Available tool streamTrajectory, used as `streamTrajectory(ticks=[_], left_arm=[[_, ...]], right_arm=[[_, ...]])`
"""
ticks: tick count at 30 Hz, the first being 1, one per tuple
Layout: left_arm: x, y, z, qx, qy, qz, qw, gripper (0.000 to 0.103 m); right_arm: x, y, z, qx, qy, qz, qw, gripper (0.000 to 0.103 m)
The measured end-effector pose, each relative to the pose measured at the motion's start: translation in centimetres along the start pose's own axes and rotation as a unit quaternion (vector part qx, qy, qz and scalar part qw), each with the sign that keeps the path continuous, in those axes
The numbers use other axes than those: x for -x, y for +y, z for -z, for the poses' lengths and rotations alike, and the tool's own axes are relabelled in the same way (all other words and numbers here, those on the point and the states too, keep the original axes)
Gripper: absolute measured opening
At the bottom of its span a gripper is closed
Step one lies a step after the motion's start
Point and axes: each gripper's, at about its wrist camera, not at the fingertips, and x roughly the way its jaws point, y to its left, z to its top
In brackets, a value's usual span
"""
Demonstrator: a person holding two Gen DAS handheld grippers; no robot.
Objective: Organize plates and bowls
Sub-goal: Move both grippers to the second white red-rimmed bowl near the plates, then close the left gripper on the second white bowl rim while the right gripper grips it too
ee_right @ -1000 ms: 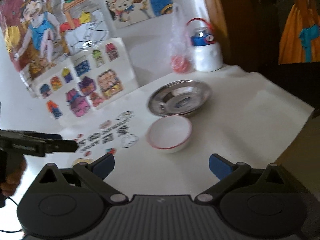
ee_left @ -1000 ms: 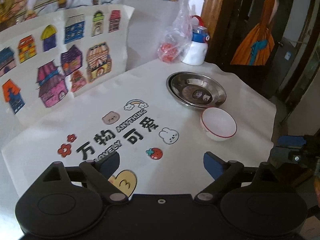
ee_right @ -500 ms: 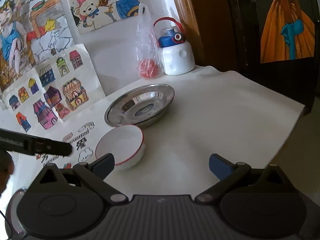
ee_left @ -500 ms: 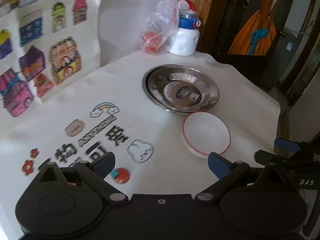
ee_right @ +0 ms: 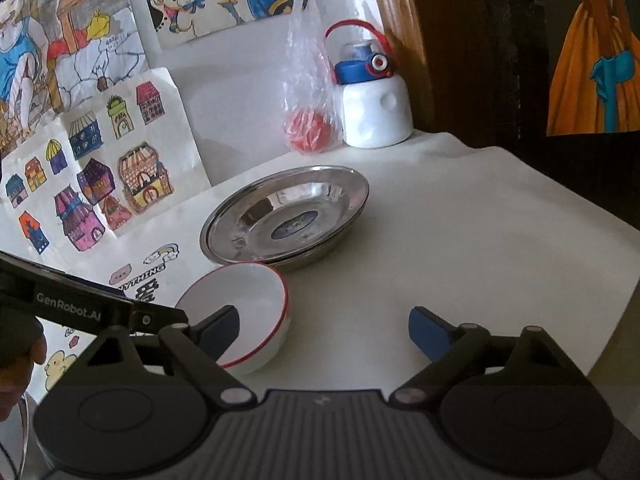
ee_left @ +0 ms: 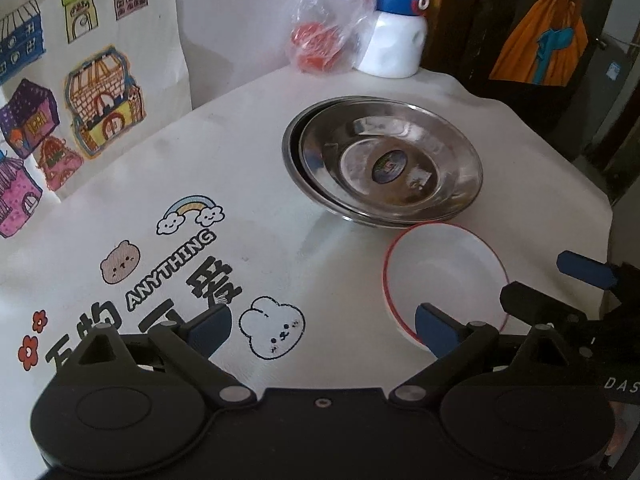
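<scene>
Both grippers dropped in on the white bowl (ee_right: 240,312) (beside 2 stacked steel plates (ee_left: 384,168)). The right gripper (ee_right: 324,330) is closing with the bowl wall between its jaws and no squeeze yet; the left gripper (ee_left: 320,330) is open, so pickup's next.

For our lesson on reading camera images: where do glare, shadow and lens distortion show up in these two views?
Left wrist view: window glare streaks the steel plates; a soft shadow falls left of them on the tablecloth; the table edge bows with the fisheye. Right wrist view: bright reflections line the plates' far rim, the dark doorway loses detail, and the drawings curve towards the corner.
</scene>
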Motion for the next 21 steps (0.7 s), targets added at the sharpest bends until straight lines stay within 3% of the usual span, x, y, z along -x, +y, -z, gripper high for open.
streamTrajectory(ticks=[9, 13, 21], left_arm=[[-1.1, -0.4, -0.4, 0.0, 0.015, 0.021, 0.9997, 0.08], [-1.1, -0.8, -0.4, 0.0, 0.016, 0.033, 0.9993, 0.069], [-0.6, -1.9, -0.2, -0.01, 0.011, 0.048, 0.9987, 0.041]], right_arm=[[-0.8, 0.3, 0.0, -0.002, 0.007, -0.006, 1.0, 0.08], [-0.8, 0.5, 0.2, -0.006, 0.004, -0.013, 1.0, 0.062], [-0.9, 0.8, 0.7, -0.035, 0.018, -0.041, 0.998, 0.038]])
